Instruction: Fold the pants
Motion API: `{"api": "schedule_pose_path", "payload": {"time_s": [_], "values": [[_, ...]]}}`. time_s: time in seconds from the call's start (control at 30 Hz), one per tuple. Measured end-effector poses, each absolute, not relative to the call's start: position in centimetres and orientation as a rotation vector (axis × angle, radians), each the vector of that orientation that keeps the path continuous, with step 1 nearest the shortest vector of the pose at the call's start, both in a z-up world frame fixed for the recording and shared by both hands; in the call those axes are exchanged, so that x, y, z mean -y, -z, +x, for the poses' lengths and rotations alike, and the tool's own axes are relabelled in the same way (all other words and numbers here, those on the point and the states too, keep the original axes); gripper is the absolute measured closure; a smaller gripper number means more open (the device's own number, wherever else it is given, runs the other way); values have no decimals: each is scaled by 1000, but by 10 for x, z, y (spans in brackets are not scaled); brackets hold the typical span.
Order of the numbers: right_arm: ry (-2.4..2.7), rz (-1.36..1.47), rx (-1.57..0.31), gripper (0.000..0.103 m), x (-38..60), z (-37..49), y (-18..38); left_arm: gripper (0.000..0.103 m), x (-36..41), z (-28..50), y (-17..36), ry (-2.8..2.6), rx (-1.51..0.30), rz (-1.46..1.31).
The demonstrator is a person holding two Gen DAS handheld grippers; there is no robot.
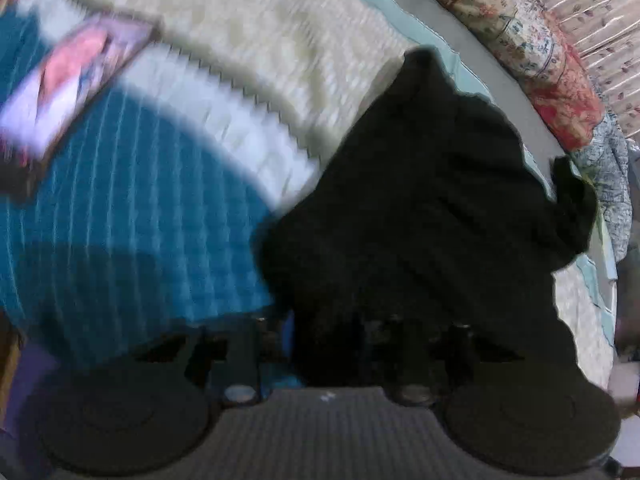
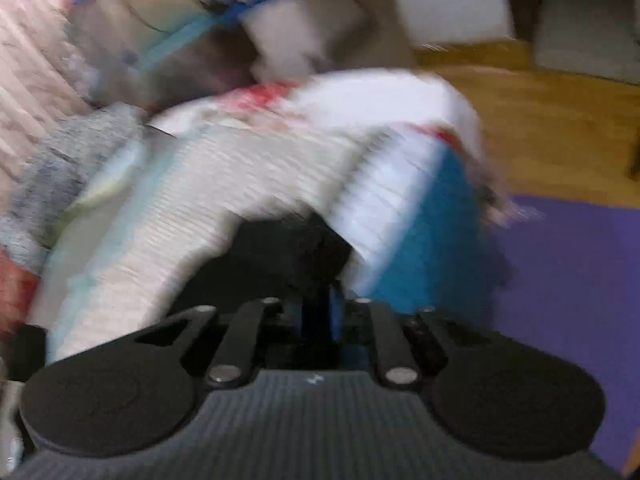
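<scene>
The black pants (image 1: pixel 432 200) lie bunched on the blue, white and cream bedspread (image 1: pixel 160 200), running from my left gripper (image 1: pixel 328 320) toward the far right. The left gripper's fingers are buried in the black cloth and look shut on it. In the blurred right wrist view, a clump of the black pants (image 2: pixel 296 248) sits right at my right gripper (image 2: pixel 320 312), whose jaws look closed on it, above the bedspread (image 2: pixel 240 184).
A patterned pillow (image 1: pixel 532 48) and a grey-blue quilt (image 1: pixel 612 168) lie at the bed's far edge. A pink and purple printed item (image 1: pixel 76 76) lies at the left. In the right view, wooden floor (image 2: pixel 552 120), a purple mat (image 2: pixel 580 280) and piled cloth (image 2: pixel 280 8).
</scene>
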State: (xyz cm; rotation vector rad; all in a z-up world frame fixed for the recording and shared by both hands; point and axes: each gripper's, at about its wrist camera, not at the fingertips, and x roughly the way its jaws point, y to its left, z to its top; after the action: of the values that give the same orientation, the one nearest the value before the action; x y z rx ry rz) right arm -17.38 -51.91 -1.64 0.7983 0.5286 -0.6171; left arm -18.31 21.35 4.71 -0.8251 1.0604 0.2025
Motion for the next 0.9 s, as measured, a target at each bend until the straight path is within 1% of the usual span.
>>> {"api": "schedule_pose_path", "payload": {"time_s": [0.03, 0.07, 0.13, 0.17, 0.2, 0.23, 0.3, 0.37, 0.43, 0.5, 0.53, 0.57, 0.6, 0.63, 0.67, 0.7, 0.77, 0.83, 0.87, 0.9], "values": [[648, 821, -502, 51, 521, -184, 15, 75, -218, -194, -51, -172, -1050, -846], [690, 839, -450, 49, 524, -195, 11, 71, -223, -204, -59, -154, -1038, -850], [789, 825, -356, 51, 527, -210, -7, 66, -238, -222, -84, -141, -952, -824], [810, 786, -328, 55, 528, -210, -19, 62, -248, -228, -97, -155, -909, -803], [796, 744, -306, 57, 528, -207, -31, 58, -259, -234, -110, -184, -855, -779], [756, 695, -281, 57, 523, -199, -47, 56, -268, -234, -121, -224, -807, -758], [604, 611, -261, 57, 499, -173, -82, 53, -283, -218, -142, -311, -739, -664], [402, 536, -286, 57, 460, -141, -113, 53, -284, -178, -154, -324, -716, -543], [198, 456, -316, 56, 415, -107, -135, 44, -275, -128, -155, -270, -711, -478], [12, 378, -357, 56, 371, -69, -148, 24, -258, -77, -147, -178, -730, -464], [-63, 342, -376, 52, 348, -44, -151, 23, -245, -55, -139, -152, -742, -454], [-136, 310, -400, 45, 325, -18, -152, 23, -237, -35, -129, -138, -761, -443], [-194, 281, -432, 41, 304, 13, -152, 21, -229, -10, -120, -121, -790, -434], [-236, 250, -471, 35, 281, 47, -149, 18, -223, -3, -110, -105, -811, -434], [-250, 231, -504, 32, 267, 73, -146, 9, -216, 12, -101, -82, -835, -436], [-259, 208, -549, 31, 249, 107, -138, 6, -210, 25, -93, -67, -848, -431], [-236, 191, -611, 29, 228, 157, -118, 6, -205, 45, -74, -66, -874, -415], [-226, 223, -677, 24, 220, 196, -93, 9, -195, 63, -63, -73, -891, -415], [-222, 254, -726, 24, 216, 217, -77, 28, -193, 67, -61, -59, -890, -408], [-214, 278, -763, 26, 218, 227, -64, 52, -189, 74, -59, -45, -899, -382]]}}
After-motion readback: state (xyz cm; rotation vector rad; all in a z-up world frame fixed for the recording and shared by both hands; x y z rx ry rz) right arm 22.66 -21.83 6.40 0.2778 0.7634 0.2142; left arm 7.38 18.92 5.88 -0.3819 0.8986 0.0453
